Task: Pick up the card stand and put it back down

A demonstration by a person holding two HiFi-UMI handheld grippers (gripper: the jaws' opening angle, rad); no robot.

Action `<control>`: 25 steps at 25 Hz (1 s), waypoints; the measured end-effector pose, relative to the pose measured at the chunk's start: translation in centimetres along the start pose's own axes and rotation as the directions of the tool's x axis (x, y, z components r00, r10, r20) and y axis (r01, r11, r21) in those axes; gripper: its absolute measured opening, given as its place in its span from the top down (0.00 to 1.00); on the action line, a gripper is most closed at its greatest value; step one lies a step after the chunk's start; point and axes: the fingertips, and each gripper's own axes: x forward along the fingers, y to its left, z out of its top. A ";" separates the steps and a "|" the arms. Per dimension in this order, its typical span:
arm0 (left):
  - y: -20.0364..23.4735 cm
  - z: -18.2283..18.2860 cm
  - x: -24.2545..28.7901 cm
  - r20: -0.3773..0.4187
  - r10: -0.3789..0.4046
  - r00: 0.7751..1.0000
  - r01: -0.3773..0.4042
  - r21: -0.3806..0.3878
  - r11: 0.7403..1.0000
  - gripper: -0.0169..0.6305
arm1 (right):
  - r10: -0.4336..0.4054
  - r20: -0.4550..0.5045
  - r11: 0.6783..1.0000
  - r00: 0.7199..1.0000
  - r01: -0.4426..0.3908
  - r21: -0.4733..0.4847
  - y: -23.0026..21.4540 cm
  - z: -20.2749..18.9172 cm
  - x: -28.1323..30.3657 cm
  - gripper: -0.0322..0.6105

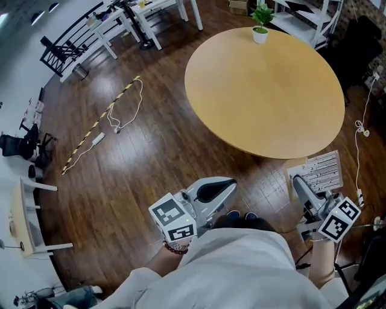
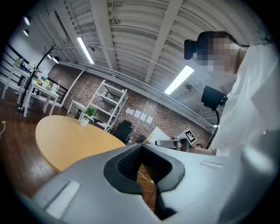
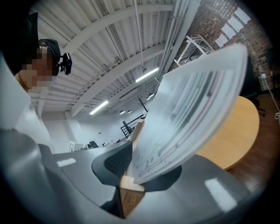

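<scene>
The card stand, a white printed card (image 1: 319, 171) in a small wooden base (image 1: 295, 165), is held off the floor at the lower right of the head view, just short of the round wooden table (image 1: 265, 90). My right gripper (image 1: 298, 181) is shut on it. In the right gripper view the card (image 3: 192, 109) rises tilted from the wooden base (image 3: 130, 192), which is clamped between the jaws of my right gripper (image 3: 135, 171). My left gripper (image 1: 228, 183) hangs over the floor near my body, shut with nothing in it (image 2: 142, 168).
A small potted plant (image 1: 260, 24) stands at the table's far edge. A loose cable (image 1: 123, 111) and a striped strip (image 1: 99, 124) lie on the dark wooden floor to the left. White tables (image 1: 120, 24) and shelving (image 1: 301, 18) stand at the back.
</scene>
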 end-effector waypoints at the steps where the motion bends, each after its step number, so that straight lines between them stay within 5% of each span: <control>1: -0.8 -0.2 0.1 -0.002 -0.007 1.000 0.007 0.009 1.000 1.00 | 0.000 0.006 1.000 1.000 -0.001 0.003 0.4 -0.3 -0.7 0.81; 8: -5.0 -1.7 4.0 -0.015 -0.081 0.997 0.081 0.061 0.995 1.00 | 0.013 -0.007 1.000 1.000 -0.013 -0.027 1.0 -1.2 -3.3 0.81; 14: -8.7 -0.7 5.7 -0.081 -0.142 0.986 0.158 0.246 0.956 0.99 | 0.034 -0.018 0.999 0.999 -0.035 -0.020 1.3 -1.8 -3.9 0.81; 25: -5.8 0.0 5.1 -0.073 -0.119 0.990 0.132 0.215 0.968 0.99 | 0.049 -0.027 0.999 0.998 -0.050 -0.019 -0.1 -0.9 -1.0 0.82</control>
